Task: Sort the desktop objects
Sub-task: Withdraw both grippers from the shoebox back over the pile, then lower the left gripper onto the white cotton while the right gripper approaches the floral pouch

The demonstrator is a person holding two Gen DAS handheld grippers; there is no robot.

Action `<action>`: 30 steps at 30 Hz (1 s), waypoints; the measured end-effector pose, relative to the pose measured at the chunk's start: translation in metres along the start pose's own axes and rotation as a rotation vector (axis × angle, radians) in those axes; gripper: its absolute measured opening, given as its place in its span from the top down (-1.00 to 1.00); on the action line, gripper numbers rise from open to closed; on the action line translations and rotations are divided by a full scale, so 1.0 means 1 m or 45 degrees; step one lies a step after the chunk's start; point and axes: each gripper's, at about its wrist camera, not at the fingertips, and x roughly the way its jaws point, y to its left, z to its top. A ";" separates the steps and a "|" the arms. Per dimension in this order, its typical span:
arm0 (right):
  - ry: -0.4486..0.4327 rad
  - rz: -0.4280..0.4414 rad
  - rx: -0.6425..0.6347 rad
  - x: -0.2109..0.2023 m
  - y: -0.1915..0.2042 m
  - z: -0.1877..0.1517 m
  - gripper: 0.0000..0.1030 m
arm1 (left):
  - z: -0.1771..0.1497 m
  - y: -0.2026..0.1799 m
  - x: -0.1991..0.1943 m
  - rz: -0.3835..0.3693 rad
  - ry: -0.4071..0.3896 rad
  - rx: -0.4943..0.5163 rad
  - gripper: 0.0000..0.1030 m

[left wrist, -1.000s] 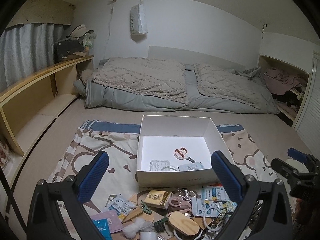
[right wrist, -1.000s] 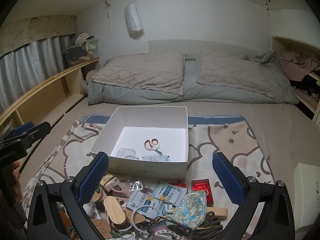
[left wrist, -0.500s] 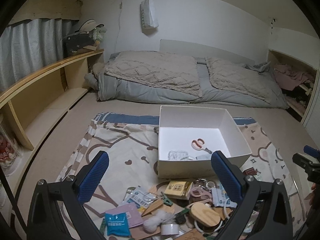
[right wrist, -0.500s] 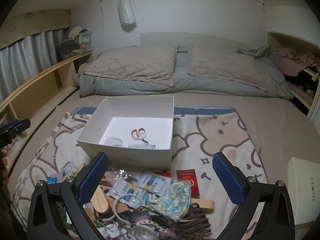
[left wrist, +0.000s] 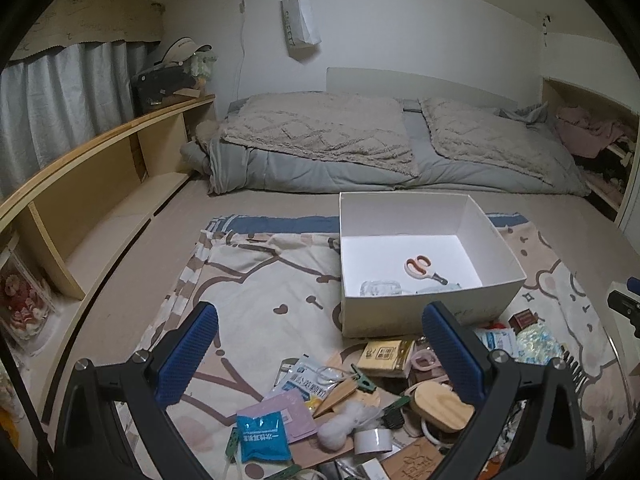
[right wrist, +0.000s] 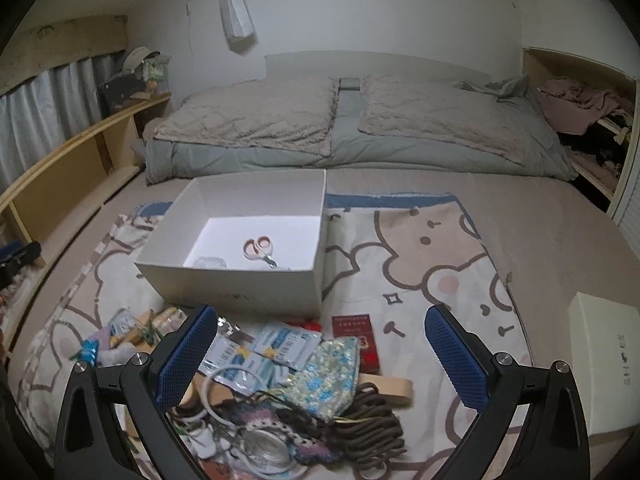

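**Both grippers drift apart sideways over the cluttered blanket**

The left gripper (left wrist: 320, 352) has swung toward the left edge of the cartoon blanket (left wrist: 260, 280). In its view the white box (left wrist: 424, 312) has slid from centre to right of centre across the last second. More of the wooden shelf (left wrist: 80, 184) and curtain now show on the left. A blue packet (left wrist: 262, 436) and a roll of tape (left wrist: 374, 440) have come into view between its fingers.

The right gripper (right wrist: 324, 356) has shifted the other way: the white box (right wrist: 240, 284) now sits left of centre in its view, and more of a second white box (right wrist: 604, 360) shows at the blanket's right edge. The red booklet (right wrist: 356, 340) has moved toward the middle.

Both grippers remain wide open.
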 end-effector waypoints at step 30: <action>0.429 -0.117 0.056 0.078 -0.033 -0.064 -1.00 | -0.043 0.003 0.044 -0.006 0.311 -0.068 -1.00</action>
